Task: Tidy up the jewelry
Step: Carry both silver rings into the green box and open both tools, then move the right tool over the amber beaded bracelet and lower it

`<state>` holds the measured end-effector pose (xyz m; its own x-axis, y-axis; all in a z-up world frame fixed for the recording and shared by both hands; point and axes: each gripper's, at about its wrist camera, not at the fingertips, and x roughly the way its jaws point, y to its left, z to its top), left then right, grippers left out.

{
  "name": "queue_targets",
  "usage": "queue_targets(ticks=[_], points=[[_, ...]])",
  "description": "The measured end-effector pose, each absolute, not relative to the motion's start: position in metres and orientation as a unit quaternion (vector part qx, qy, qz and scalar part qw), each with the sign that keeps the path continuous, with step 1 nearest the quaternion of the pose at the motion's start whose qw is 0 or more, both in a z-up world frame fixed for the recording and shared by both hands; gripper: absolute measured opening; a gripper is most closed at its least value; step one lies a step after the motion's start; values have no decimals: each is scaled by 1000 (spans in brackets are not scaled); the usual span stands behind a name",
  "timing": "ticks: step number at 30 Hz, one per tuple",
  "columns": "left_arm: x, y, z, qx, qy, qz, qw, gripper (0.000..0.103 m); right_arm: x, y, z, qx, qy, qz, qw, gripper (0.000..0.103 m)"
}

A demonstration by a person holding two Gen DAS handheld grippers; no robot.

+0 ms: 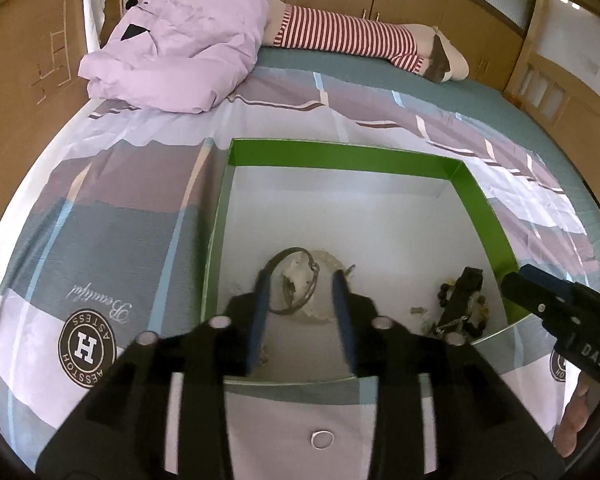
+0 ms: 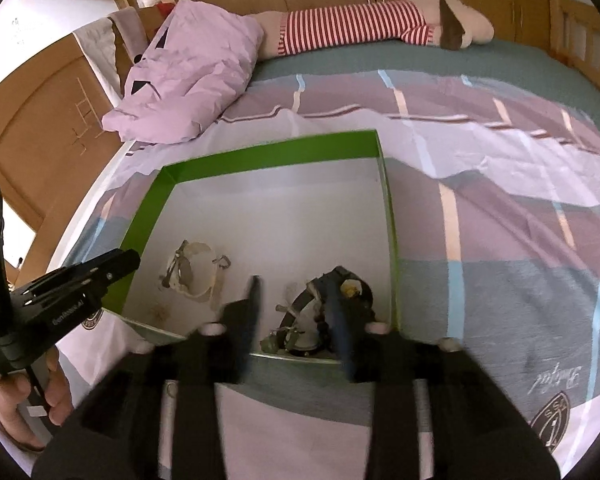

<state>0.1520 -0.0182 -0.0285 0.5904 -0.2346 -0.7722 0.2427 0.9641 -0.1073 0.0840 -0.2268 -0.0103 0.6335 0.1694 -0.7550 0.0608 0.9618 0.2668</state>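
A shallow box with green walls [image 1: 340, 156] and a white floor lies on the bed; it also shows in the right wrist view [image 2: 268, 156]. My left gripper [image 1: 300, 280] is open over the box, its fingers either side of a dark metal bangle [image 1: 296, 284] lying with pale jewelry. My right gripper [image 2: 292, 286] is open over a dark beaded bracelet pile [image 2: 340, 292] in the box's right corner; this pile shows in the left wrist view [image 1: 460, 308]. The bangle group shows in the right wrist view [image 2: 192, 270]. A small ring [image 1: 322, 439] lies on the bedsheet outside the box.
A crumpled pink quilt [image 1: 180, 40] and a striped plush toy [image 1: 348, 36] lie at the far side of the bed. Wooden cabinets stand behind. The patterned bedsheet [image 1: 100, 240] surrounds the box.
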Motion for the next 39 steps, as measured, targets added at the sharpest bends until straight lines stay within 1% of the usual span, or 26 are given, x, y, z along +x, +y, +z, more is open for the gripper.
queue_targets(ticks=[3, 6, 13, 17, 20, 21, 22, 23, 24, 25, 28, 31, 33, 34, 35, 39], points=[[149, -19, -25, 6, 429, -136, 893, 36, 84, -227, -6, 139, 426, 38, 893, 45], [146, -21, -23, 13, 423, -133, 896, 41, 82, -225, -3, 138, 425, 45, 893, 45], [140, -24, -19, 25, 419, -134, 898, 41, 79, -217, 3, 132, 428, 62, 892, 45], [136, -27, -19, 37, 417, -130, 899, 43, 77, -211, 5, 118, 424, 60, 896, 53], [132, -28, -21, 55, 410, -122, 902, 49, 75, -207, 6, 107, 424, 61, 897, 55], [130, -28, -23, 64, 410, -115, 903, 52, 74, -206, 6, 105, 425, 62, 897, 56], [128, -27, -23, 69, 411, -111, 902, 56, 73, -205, 6, 103, 426, 63, 897, 62], [125, -25, -24, 72, 415, -108, 900, 60, 70, -205, 6, 103, 426, 65, 896, 72], [121, -21, -23, 71, 420, -105, 899, 69, 65, -204, 6, 106, 428, 70, 895, 76], [117, -17, -21, 69, 422, -104, 898, 74, 61, -203, 5, 109, 431, 76, 893, 81], [102, -5, -18, 71, 432, -111, 892, 74, 42, -195, -5, 84, 458, 93, 880, 81], [94, 3, -23, 83, 444, -107, 886, 74, 25, -180, -30, 54, 511, 101, 852, 81], [94, 7, -32, 86, 460, -102, 878, 74, 17, -166, -50, 56, 545, 135, 826, 77], [94, 9, -36, 86, 468, -98, 874, 74, 13, -158, -59, 52, 560, 150, 813, 70], [95, 9, -41, 86, 476, -93, 870, 74, 7, -146, -69, 33, 574, 159, 803, 65], [103, 12, -51, 75, 502, -85, 858, 74, -12, -107, -85, -67, 574, 169, 798, 61]])
